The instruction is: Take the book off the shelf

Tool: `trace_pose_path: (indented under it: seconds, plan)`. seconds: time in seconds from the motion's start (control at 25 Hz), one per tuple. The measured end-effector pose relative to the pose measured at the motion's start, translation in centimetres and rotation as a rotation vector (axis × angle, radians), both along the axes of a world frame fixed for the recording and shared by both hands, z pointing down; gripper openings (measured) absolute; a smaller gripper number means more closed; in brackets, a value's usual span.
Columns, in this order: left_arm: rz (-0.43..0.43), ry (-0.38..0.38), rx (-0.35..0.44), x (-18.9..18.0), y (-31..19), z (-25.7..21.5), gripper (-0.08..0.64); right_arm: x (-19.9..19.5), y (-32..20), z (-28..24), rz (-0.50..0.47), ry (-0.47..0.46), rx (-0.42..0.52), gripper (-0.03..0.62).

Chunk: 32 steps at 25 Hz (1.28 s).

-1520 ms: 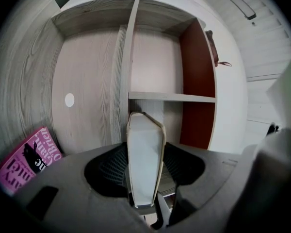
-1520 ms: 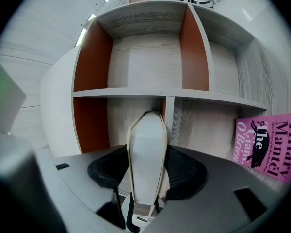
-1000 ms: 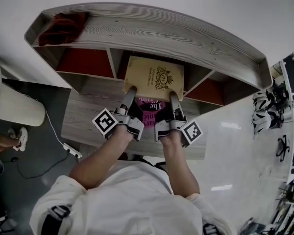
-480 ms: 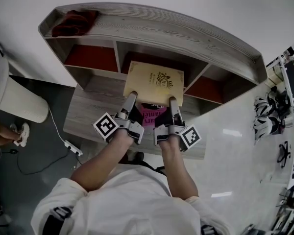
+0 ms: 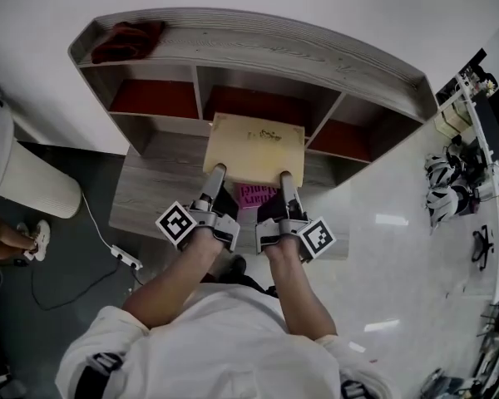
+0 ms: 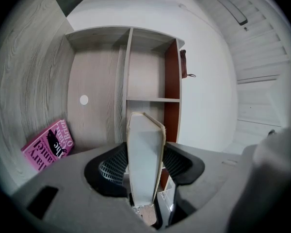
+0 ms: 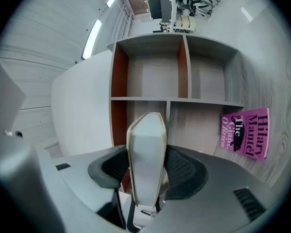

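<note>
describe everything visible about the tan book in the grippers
The tan book is a thick, closed hardback: yellowish cover with a small dark emblem, pale page edges. It is held roughly flat before the middle compartment of the shelf, clamped at its near edge by the left gripper and the right gripper. A pink book lies below it.

The head camera looks steeply down from over the person onto the shelf (image 5: 258, 44). Each gripper view sits close, sighting along its own jaws into the compartments. All three share the book (image 5: 254, 144) and the pink book (image 5: 258, 194), left in the left gripper view, right in the right.
</note>
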<state>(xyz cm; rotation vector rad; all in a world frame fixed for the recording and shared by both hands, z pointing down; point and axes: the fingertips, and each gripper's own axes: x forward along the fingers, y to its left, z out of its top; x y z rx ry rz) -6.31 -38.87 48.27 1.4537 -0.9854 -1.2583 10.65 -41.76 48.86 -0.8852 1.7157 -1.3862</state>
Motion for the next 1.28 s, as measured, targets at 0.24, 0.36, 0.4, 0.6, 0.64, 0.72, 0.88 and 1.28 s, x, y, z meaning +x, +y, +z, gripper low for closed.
trace_pose_path:
  seconds: [0.24, 0.36, 0.4, 0.6, 0.64, 0.72, 0.88, 1.28]
  plan:
    - [0.018, 0.013, 0.026, -0.9, 3.7, -0.7, 0.225, -0.8, 4.3, -0.8, 0.019, 0.008, 0.024, 0.222]
    - [0.022, 0.024, 0.027, -1.3, 5.5, -0.6, 0.225, -1.2, 6.3, -0.9, 0.025, 0.018, 0.025, 0.222]
    - [0.022, 0.029, 0.029, -1.6, 6.4, -0.7, 0.227, -1.5, 7.2, -1.0, 0.025, 0.019, 0.026, 0.222]
    - [0.023, 0.051, 0.054, -2.4, 10.6, -0.9, 0.225, -2.3, 12.0, -1.3, 0.028, 0.03, 0.042, 0.222]
    - [0.024, 0.053, 0.056, -2.4, 11.4, -0.9, 0.225, -2.3, 12.8, -1.4, 0.032, 0.031, 0.045, 0.222]
    - [0.026, 0.056, 0.055, -2.4, 13.0, -0.7, 0.225, -2.2, 14.4, -1.4, 0.044, 0.036, 0.049, 0.222]
    - [0.031, 0.068, 0.044, -2.4, 15.7, -0.3, 0.225, -2.1, 17.1, -1.1, 0.059, 0.044, 0.043, 0.221]
    - [0.032, 0.071, 0.067, -1.3, 19.2, -0.7, 0.225, -1.1, 20.7, -1.7, 0.055, 0.045, 0.069, 0.221]
